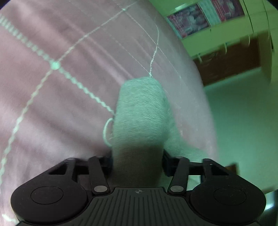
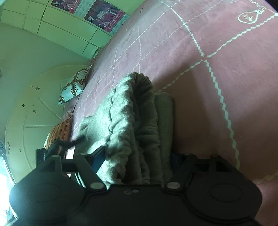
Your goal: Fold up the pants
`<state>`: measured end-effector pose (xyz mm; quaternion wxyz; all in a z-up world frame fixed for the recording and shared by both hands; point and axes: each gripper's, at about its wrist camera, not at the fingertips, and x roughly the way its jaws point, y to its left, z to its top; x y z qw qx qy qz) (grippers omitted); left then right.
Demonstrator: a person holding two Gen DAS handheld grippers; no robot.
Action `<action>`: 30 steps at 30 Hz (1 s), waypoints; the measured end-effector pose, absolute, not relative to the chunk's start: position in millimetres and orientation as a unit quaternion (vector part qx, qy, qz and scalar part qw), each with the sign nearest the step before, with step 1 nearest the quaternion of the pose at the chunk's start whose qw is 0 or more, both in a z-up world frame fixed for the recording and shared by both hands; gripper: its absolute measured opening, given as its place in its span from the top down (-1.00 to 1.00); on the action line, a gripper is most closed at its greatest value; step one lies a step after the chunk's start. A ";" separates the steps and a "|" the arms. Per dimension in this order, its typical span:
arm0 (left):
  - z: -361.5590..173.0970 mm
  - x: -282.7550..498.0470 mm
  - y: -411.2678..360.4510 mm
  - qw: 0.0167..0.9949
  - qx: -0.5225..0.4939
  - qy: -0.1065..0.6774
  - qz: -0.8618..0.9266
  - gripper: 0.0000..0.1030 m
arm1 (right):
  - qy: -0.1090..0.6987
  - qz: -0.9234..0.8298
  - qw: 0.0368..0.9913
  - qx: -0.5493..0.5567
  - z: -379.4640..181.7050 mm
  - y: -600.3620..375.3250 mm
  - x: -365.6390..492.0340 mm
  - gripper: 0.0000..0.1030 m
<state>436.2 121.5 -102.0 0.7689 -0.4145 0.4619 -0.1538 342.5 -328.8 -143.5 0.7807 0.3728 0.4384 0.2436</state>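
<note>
Pink quilted bedding (image 1: 52, 43) spreads under everything. Through the left wrist camera we see our left gripper (image 1: 138, 154) pinching a narrow end of the grey pants (image 1: 139, 111), probably to lift it for a fold. Through the right wrist camera, our right gripper (image 2: 139, 154) clasps the bunched waistband (image 2: 132, 111). Posters (image 2: 102, 15) on the wall carry writing too small to read.

dim room under a greenish cast. the left wrist view is smeared, worst at the posters (image 1: 205, 17) upper right. in the right wrist view daylight blows out the lower left edge. fisheye bends the bedspread (image 2: 217, 43) lines toward the corners.
</note>
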 end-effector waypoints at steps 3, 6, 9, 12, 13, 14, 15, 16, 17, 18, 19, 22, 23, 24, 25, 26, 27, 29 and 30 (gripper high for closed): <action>-113.6 416.3 144.4 0.738 -0.476 0.445 -0.176 -0.11 | 0.438 0.253 0.774 0.381 -144.9 -333.5 343.0 -0.22; -119.0 404.0 145.7 0.747 -0.468 0.438 -0.175 0.07 | 0.437 0.256 0.770 0.387 -149.4 -334.9 347.2 -0.24; -117.1 409.4 130.5 0.765 -0.430 0.449 -0.167 0.20 | 0.440 0.252 0.774 0.380 -148.5 -329.4 352.0 -0.24; -99.8 426.6 121.4 0.783 -0.386 0.459 -0.164 0.20 | 0.445 0.243 0.788 0.349 -142.8 -321.5 352.9 -0.01; -90.6 431.5 125.2 0.786 -0.381 0.459 -0.162 0.21 | 0.444 0.243 0.793 0.338 -139.3 -319.4 352.2 0.11; -88.4 433.5 127.4 0.785 -0.387 0.456 -0.160 0.29 | 0.443 0.245 0.798 0.327 -134.5 -317.9 351.1 0.20; -86.6 432.6 130.6 0.782 -0.402 0.448 -0.163 0.42 | 0.441 0.246 0.802 0.319 -130.0 -317.0 349.9 0.22; -80.8 429.3 135.7 0.781 -0.414 0.435 -0.169 0.44 | 0.439 0.248 0.805 0.312 -124.3 -316.5 349.4 0.25; -77.3 426.7 137.4 0.783 -0.419 0.423 -0.178 0.44 | 0.434 0.254 0.808 0.308 -117.1 -315.8 349.9 0.27; -71.0 428.3 139.3 0.784 -0.423 0.412 -0.188 0.44 | 0.427 0.262 0.811 0.301 -108.9 -314.3 351.9 0.27; -65.5 428.2 143.8 0.784 -0.429 0.405 -0.194 0.44 | 0.421 0.270 0.815 0.292 -99.8 -311.8 355.8 0.28; -49.8 452.1 158.4 0.786 -0.445 0.382 -0.195 0.44 | 0.402 0.289 0.825 0.273 -73.4 -301.7 382.4 0.28; -45.9 463.9 167.3 0.786 -0.453 0.374 -0.193 0.44 | 0.396 0.295 0.827 0.267 -64.8 -297.0 396.1 0.29; -43.5 474.1 173.7 0.788 -0.456 0.367 -0.191 0.44 | 0.392 0.302 0.828 0.262 -56.6 -291.1 411.8 0.29; -39.9 489.0 181.6 0.790 -0.459 0.361 -0.189 0.44 | 0.388 0.308 0.829 0.258 -50.1 -285.4 427.1 0.29; -37.7 504.6 189.3 0.791 -0.462 0.355 -0.186 0.44 | 0.384 0.315 0.830 0.253 -44.1 -278.1 444.7 0.29; -40.5 513.1 201.7 0.792 -0.467 0.352 -0.178 0.44 | 0.381 0.322 0.831 0.246 -40.1 -270.6 462.2 0.29; -51.1 536.6 217.8 0.794 -0.469 0.354 -0.154 0.40 | 0.397 0.332 0.822 0.238 -42.7 -256.9 499.0 0.20; -63.7 547.3 222.4 0.794 -0.468 0.362 -0.135 0.10 | 0.405 0.331 0.821 0.227 -51.0 -251.8 515.7 0.14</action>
